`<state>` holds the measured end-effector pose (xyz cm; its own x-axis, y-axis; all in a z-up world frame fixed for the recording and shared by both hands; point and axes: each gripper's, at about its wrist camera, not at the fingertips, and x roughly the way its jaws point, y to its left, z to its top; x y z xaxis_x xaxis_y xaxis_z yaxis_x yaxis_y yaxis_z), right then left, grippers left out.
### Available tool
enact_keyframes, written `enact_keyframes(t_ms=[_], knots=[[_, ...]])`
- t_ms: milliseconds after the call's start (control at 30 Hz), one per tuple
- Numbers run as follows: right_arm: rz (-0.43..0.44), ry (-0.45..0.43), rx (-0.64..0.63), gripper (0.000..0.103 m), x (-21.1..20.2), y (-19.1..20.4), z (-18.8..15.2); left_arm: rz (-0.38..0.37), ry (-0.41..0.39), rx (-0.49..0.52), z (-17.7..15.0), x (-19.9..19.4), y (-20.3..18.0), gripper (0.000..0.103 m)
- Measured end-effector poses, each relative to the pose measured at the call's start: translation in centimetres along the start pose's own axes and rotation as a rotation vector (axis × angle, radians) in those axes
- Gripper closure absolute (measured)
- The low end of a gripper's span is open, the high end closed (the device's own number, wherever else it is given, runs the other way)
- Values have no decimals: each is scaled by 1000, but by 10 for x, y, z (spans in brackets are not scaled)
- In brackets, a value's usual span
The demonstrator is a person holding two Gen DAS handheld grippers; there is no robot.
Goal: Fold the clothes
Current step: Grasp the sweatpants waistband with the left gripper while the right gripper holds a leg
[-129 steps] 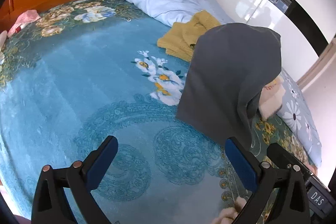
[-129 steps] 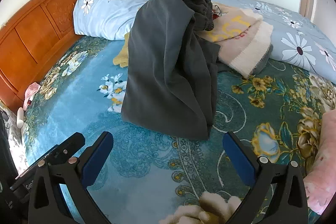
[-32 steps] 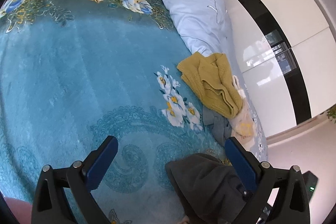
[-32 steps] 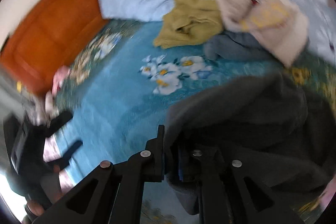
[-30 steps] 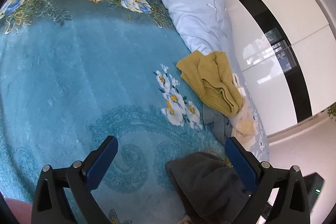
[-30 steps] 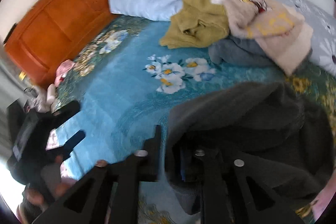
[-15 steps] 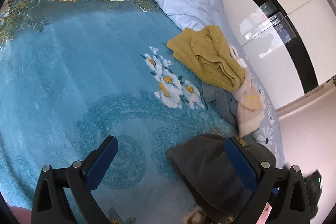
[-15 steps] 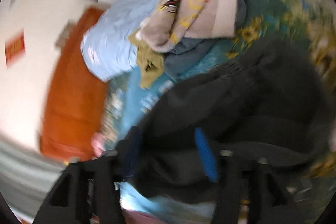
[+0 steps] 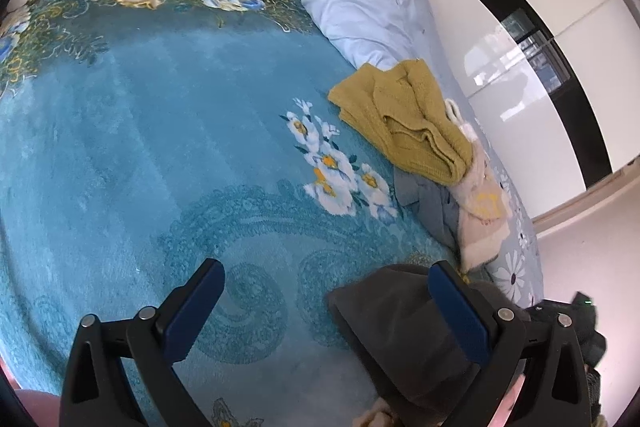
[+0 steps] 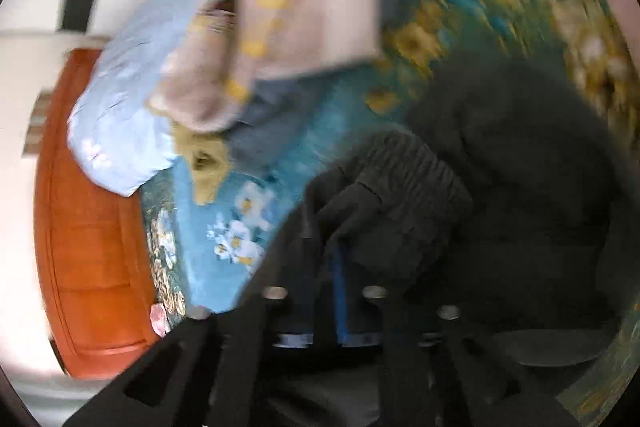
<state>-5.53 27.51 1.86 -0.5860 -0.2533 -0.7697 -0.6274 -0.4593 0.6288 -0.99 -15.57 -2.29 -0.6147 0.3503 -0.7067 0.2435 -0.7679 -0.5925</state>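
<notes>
My right gripper (image 10: 332, 247), rolled sideways and angled down, clenches the dark garment (image 10: 400, 195); left gripper (image 9: 324, 311) released above the bed (image 9: 160, 131).

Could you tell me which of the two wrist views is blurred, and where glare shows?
Right wrist view: motion-smeared throughout, the dark grey garment and orange wooden headboard soft-edged. Left wrist view: sharp, fisheye-curved, with window glare on the glossy white wardrobe doors.

Plush blanket (image 9: 168, 115); knit sweater (image 9: 412, 123); glossy wardrobe (image 9: 532, 75).
</notes>
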Motion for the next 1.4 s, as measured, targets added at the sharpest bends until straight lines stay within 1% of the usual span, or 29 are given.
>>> enact_keyframes(t_ms=[33, 67, 100, 200, 233, 267, 300, 333, 400, 467, 533, 567, 600, 633, 667, 700, 800, 867, 933, 967, 1033, 1100, 1167, 1200, 1267, 1300, 1333, 1400], knots=[[14, -30, -52, 100, -9, 12, 0, -3, -6, -9, 1, -1, 2, 0], [63, -101, -146, 103, -26, 36, 0, -6, -14, -22, 2, -3, 4, 0], [105, -168, -239, 103, -42, 60, -2, -7, -23, -34, 3, -4, 6, 0], [170, -328, -510, 103, -80, 134, -15, -1, -66, -54, 8, -11, 11, 0], [179, -341, -584, 103, -84, 160, -21, 0, -72, -65, 10, -12, 14, 0], [174, -341, -613, 103, -83, 173, -25, 0, -74, -80, 11, -12, 18, 0], [174, -321, -629, 103, -77, 185, -27, 2, -71, -95, 12, -12, 22, 0], [167, -273, -633, 103, -64, 195, -29, 4, -69, -111, 13, -11, 26, 0], [115, -205, -611, 103, -44, 194, -29, 3, -69, -139, 14, -10, 32, 0], [55, -169, -588, 103, -27, 178, -30, 15, -60, -148, 15, -8, 34, 0], [14, -153, -545, 102, -24, 152, -27, 6, -38, -134, 14, -3, 31, 0], [1, -150, -520, 95, -25, 138, -24, -2, -27, -123, 13, -1, 29, 0], [-13, -156, -489, 80, -26, 124, -21, -8, -17, -109, 13, 1, 26, 0], [-31, -172, -464, 72, -31, 108, -18, -10, -7, -85, 12, 2, 20, 0], [-47, -185, -457, 61, -36, 96, -16, -14, 8, -56, 12, 4, 12, 0], [-68, -193, -458, 57, -40, 83, -14, -19, 23, -24, 12, 6, 4, 0], [-136, -176, -439, 52, -51, 40, -17, -76, 66, 122, 15, 15, -45, 0], [-166, -152, -390, 52, -51, 12, -20, -125, 94, 182, 17, 20, -77, 0], [-181, -125, -334, 52, -52, -13, -29, -175, 139, 235, 16, 28, -112, 0], [-184, -116, -318, 52, -53, -24, -32, -184, 161, 276, 14, 34, -132, 0], [-189, -95, -306, 52, -55, -41, -37, -169, 192, 380, 5, 44, -169, 0], [-190, -77, -303, 52, -54, -50, -42, -134, 206, 511, -9, 56, -205, 0], [-189, -64, -301, 52, -56, -59, -45, -55, 208, 635, -25, 70, -231, 0], [-187, -60, -300, 52, -56, -62, -46, -17, 210, 675, -32, 77, -239, 1], [-183, -50, -299, 51, -58, -66, -47, 61, 223, 716, -41, 93, -245, 3], [-180, -44, -300, 51, -58, -68, -47, 100, 240, 718, -43, 100, -242, 15], [-178, -38, -302, 51, -58, -69, -48, 122, 261, 712, -44, 107, -239, 26], [-174, -31, -307, 51, -57, -73, -47, 154, 309, 655, -40, 118, -222, 81]])
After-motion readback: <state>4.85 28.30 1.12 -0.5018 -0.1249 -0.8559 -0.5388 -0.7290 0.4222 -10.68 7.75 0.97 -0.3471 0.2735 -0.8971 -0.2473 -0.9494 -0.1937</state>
